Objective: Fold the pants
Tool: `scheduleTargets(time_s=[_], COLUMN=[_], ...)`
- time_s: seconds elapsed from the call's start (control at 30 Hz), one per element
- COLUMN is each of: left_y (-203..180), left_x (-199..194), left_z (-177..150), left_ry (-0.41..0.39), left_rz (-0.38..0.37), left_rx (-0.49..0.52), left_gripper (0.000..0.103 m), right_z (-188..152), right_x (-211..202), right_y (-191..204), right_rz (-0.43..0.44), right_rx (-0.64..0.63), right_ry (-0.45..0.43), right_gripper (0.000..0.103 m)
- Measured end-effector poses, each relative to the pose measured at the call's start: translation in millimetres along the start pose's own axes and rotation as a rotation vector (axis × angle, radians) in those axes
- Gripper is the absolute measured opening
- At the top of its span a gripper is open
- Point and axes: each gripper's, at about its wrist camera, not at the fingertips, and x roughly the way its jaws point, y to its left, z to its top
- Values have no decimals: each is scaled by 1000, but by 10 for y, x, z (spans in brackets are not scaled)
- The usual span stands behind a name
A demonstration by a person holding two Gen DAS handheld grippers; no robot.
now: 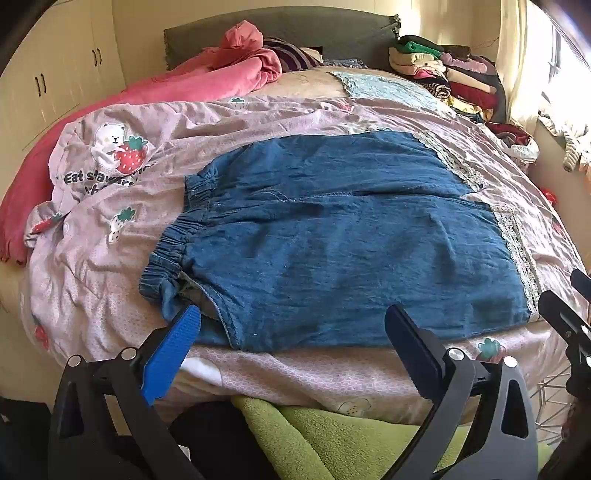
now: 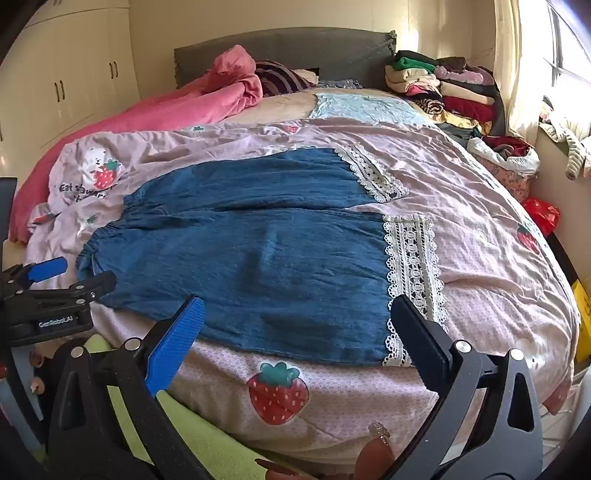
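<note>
Blue denim pants (image 1: 332, 229) lie flat across a pink strawberry-print quilt (image 1: 258, 118), elastic waistband to the left, white lace cuffs (image 1: 517, 251) to the right. My left gripper (image 1: 295, 317) is open and empty at the pants' near edge, its blue finger by the waistband corner. In the right wrist view the pants (image 2: 258, 251) lie ahead. My right gripper (image 2: 299, 314) is open and empty at the near edge, its black finger next to the lace cuff (image 2: 413, 273). The left gripper also shows there at the left (image 2: 70, 275).
A pink blanket (image 1: 207, 74) lies bunched at the back left. Stacked folded clothes (image 1: 454, 70) sit at the back right by the grey headboard (image 1: 280, 33). A green blanket (image 1: 332, 435) hangs at the near bed edge. A red bag (image 2: 541, 214) lies beside the bed at right.
</note>
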Motion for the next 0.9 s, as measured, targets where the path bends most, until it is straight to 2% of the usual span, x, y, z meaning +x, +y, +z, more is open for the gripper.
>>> scheduleTargets(time_s=[0.5, 0.9], left_y=[-142, -26], left_x=[16, -20], left_z=[3, 10], left_ry=[-5, -11], left_rz=[7, -6], left_rx=[2, 1], left_gripper=[99, 99], right_z=[1, -11], right_x=[9, 14], right_y=[14, 15], right_rz=[-1, -3], right_rx=[-10, -16], right_ry=[0, 10], right_gripper=[95, 95])
